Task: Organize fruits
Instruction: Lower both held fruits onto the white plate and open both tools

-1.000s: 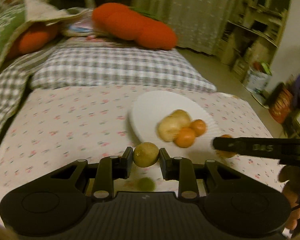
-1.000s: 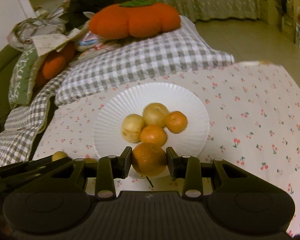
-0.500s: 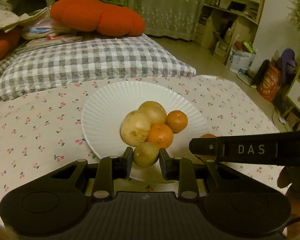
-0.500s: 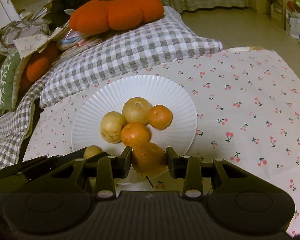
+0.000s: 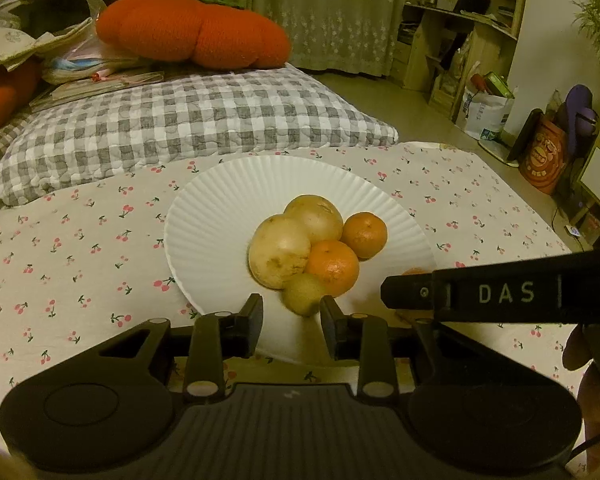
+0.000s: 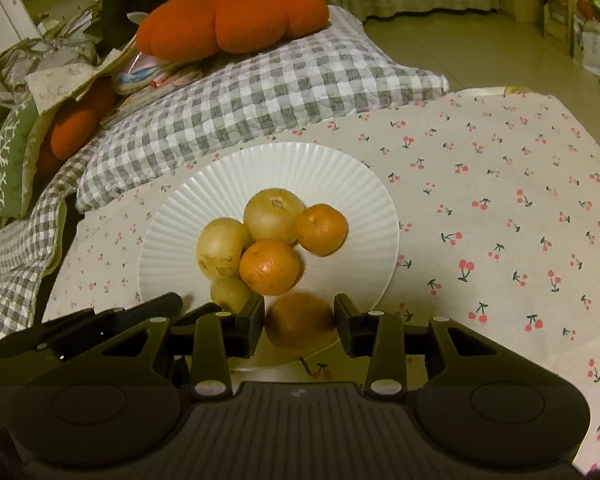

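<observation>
Our left gripper [image 5: 291, 316] has just let go of the small kiwi [image 5: 304, 299], and our right gripper [image 6: 300, 322] has just loosened off the orange [image 6: 300, 319]; both fruits sit on the white plate [image 6: 204, 216].

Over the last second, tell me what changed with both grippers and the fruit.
The left gripper carried the small green fruit in over the white plate; its jaws have just been opening and it now rests against the pile. The right gripper jaws have also just been opening, freeing the dark orange at the plate's near edge. The four piled fruits stayed put.
</observation>
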`<move>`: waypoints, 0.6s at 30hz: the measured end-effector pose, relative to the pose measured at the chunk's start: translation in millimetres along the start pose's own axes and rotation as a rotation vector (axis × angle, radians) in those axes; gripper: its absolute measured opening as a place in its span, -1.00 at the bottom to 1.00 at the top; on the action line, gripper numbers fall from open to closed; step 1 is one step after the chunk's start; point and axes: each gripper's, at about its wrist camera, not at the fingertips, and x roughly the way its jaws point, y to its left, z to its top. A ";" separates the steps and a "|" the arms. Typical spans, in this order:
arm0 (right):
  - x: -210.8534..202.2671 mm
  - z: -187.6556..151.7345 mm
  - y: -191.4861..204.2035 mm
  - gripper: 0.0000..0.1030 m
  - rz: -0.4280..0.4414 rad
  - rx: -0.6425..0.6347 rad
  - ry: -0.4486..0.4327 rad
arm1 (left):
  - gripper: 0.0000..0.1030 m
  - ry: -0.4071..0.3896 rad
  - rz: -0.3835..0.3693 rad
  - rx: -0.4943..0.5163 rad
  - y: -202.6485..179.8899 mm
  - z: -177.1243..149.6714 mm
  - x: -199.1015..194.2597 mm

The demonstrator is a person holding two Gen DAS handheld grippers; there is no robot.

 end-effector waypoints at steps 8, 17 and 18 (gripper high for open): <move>-14.8 6.5 -7.8 -0.28 0.019 0.060 -0.043 | -0.54 -0.004 -0.029 -0.089 11.6 4.6 -15.1; -25.5 7.1 0.4 -0.27 0.023 0.017 -0.075 | -0.36 -0.003 0.012 -0.214 44.7 4.5 -46.3; -25.5 6.4 2.6 -0.27 0.011 0.001 -0.078 | -0.32 -0.003 0.029 -0.220 49.5 2.8 -50.9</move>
